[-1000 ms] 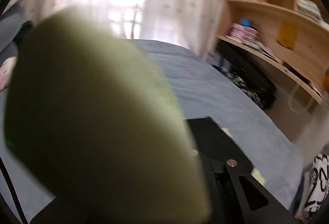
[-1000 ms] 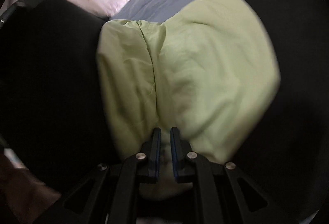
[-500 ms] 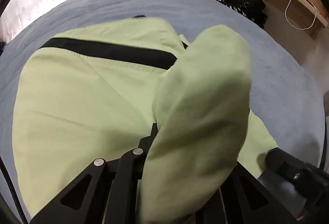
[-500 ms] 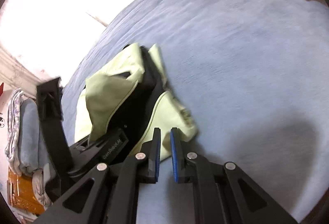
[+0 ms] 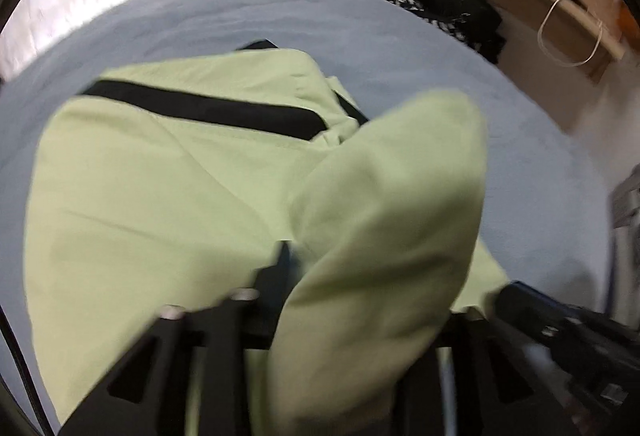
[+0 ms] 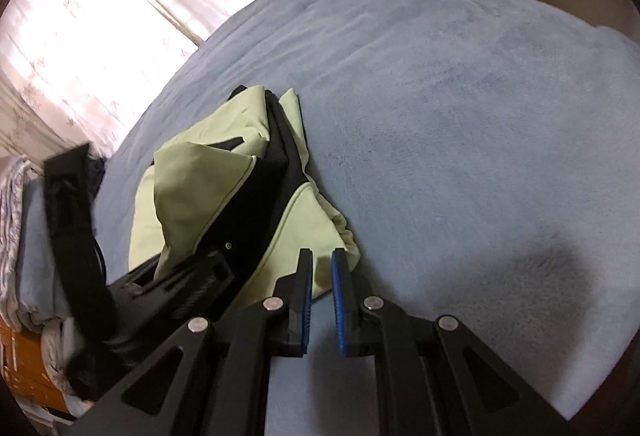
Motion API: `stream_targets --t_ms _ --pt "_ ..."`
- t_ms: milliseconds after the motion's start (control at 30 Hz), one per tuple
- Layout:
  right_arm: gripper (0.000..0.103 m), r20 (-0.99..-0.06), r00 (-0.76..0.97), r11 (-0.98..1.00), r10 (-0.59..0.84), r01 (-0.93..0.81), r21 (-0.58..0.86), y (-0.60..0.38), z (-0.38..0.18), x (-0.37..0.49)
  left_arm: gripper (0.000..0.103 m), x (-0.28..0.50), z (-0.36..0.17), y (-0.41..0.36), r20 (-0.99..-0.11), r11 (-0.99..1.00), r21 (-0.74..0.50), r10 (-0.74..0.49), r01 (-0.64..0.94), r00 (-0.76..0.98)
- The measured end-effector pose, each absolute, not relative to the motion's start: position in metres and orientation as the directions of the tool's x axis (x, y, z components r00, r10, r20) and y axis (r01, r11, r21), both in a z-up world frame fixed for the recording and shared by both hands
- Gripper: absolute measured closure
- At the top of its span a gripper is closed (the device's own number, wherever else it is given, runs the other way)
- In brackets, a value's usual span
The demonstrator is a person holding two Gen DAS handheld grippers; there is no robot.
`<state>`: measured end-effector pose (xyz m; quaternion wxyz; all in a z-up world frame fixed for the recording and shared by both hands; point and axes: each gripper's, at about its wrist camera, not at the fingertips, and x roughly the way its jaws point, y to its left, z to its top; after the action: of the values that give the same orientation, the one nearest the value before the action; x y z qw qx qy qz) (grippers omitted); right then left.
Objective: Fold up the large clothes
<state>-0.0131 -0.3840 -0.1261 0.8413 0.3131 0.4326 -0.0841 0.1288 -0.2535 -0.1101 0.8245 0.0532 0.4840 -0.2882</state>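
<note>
We see the light green garment (image 5: pixel 152 204) with black trim lying bunched on the blue-grey bed cover (image 6: pixel 460 124). Our left gripper (image 5: pixel 304 276) is clamped on a green fold that drapes over its fingers, hiding the right one. Our right gripper (image 6: pixel 319 276) holds nothing, jaws slightly parted, tips just beside the garment's near edge. Curtains (image 6: pixel 100 16) behind.

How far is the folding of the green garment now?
Partly done: the green garment lies doubled over on the blue bed cover, black trim showing. In hand: the left gripper seems shut on a raised flap. The right gripper is empty, jaws slightly apart. Left: lay that flap down and smooth the bundle.
</note>
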Motion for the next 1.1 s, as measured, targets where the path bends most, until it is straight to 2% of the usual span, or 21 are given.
stream_targets --t_ms 33,67,133,200,367,467,600,733,900,1000,1100 --pt "0.091 -0.790 0.600 0.795 0.126 0.415 0.442 -0.384 -0.124 -0.013 0.032 0.124 -0.106 -0.251 -0.826 0.819 -0.225 -0.447 0.527 0.342" --pt "0.088 -0.794 0.594 0.795 0.127 0.418 0.440 -0.386 -0.124 -0.010 0.018 0.119 -0.105 -0.249 -0.823 0.816 -0.241 -0.459 0.526 0.335" --pt "0.076 -0.797 0.590 0.784 0.130 0.430 0.447 -0.390 -0.119 -0.011 0.017 0.108 -0.095 -0.238 -0.808 0.816 -0.248 -0.472 0.522 0.353" --pt "0.070 -0.780 0.614 0.773 0.121 0.435 0.462 -0.395 -0.108 -0.014 0.017 0.096 -0.087 -0.230 -0.804 0.806 -0.259 -0.486 0.533 0.344" --pt "0.069 -0.743 0.660 0.797 0.110 0.388 0.462 -0.397 -0.078 -0.010 0.017 0.085 -0.067 -0.190 -0.779 0.831 -0.306 -0.499 0.464 0.379" --pt "0.069 -0.731 0.667 0.816 0.144 0.337 0.469 -0.392 -0.065 0.000 0.017 0.093 -0.059 -0.145 -0.769 0.874 -0.317 -0.464 0.368 0.439" --pt "0.069 -0.735 0.652 0.852 0.189 0.264 0.453 -0.378 -0.063 0.027 0.017 0.116 -0.068 -0.102 -0.818 0.939 -0.274 -0.341 0.207 0.464" --pt "0.069 -0.782 0.575 0.863 0.241 0.242 0.444 -0.371 -0.081 0.061 0.017 0.132 -0.085 -0.075 -0.837 0.939 -0.322 -0.341 0.119 0.428" --pt "0.069 -0.827 0.466 0.837 0.315 0.275 0.473 -0.376 -0.115 0.093 0.017 0.140 -0.106 -0.082 -0.856 0.944 -0.303 -0.330 0.131 0.399" --pt "0.069 -0.780 0.435 0.752 0.449 0.288 0.593 -0.386 -0.136 0.107 0.017 0.138 -0.119 -0.092 -0.865 0.942 -0.295 -0.335 0.163 0.374" --pt "0.069 -0.747 0.434 0.692 0.504 0.315 0.649 -0.392 -0.152 0.121 0.017 0.132 -0.126 -0.097 -0.861 0.934 -0.312 -0.356 0.176 0.364"
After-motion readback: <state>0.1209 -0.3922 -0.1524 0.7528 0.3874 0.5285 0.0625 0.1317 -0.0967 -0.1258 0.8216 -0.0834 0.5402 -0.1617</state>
